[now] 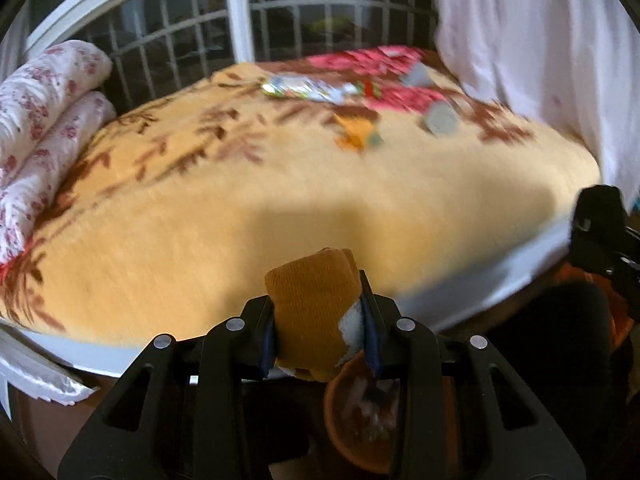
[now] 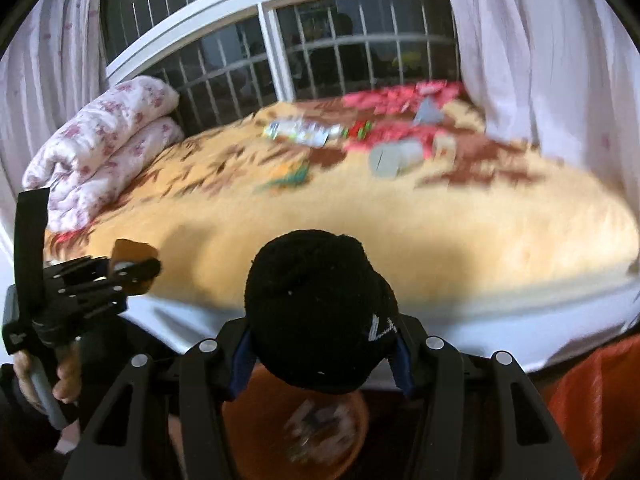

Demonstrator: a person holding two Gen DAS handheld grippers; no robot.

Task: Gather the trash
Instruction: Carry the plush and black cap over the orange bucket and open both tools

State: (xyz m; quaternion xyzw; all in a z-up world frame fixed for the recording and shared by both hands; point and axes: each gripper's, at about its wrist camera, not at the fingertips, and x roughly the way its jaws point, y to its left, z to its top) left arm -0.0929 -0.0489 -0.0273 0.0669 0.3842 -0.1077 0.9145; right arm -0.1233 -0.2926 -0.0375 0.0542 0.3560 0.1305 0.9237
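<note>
The bed [image 1: 280, 200] filled both views, spread with a yellow blanket [image 2: 440, 232] patterned in brown leaves and red flowers. Behind it stood a barred window [image 2: 328, 48] with white curtains [image 2: 540, 60] at the sides. A folded floral quilt [image 2: 108, 148] lay at the bed's left end.

Below the near edge of the bed sat an orange bin [image 2: 296, 420] with blurred scraps inside.

The right tongs [image 2: 320, 360] were clamped on a black knitted bundle [image 2: 316, 304] with a small white mark, held above the bin. The left tongs [image 1: 320, 320] were clamped on a mustard-coloured sock [image 1: 312, 304] with a white patch, also just over the bin's rim. In the right wrist view a hand [image 2: 60, 376] gripped the left tool's handle.

Far across the blanket lay the loose trash: a silvery printed wrapper [image 2: 300, 132], a grey cup on its side [image 2: 394, 158], a grey paper scrap [image 2: 428, 114] near the curtain, a red-and-green wrapper [image 2: 360, 130], and a small orange-and-green wrapper [image 2: 292, 176] nearer the middle. All were blurred.
</note>
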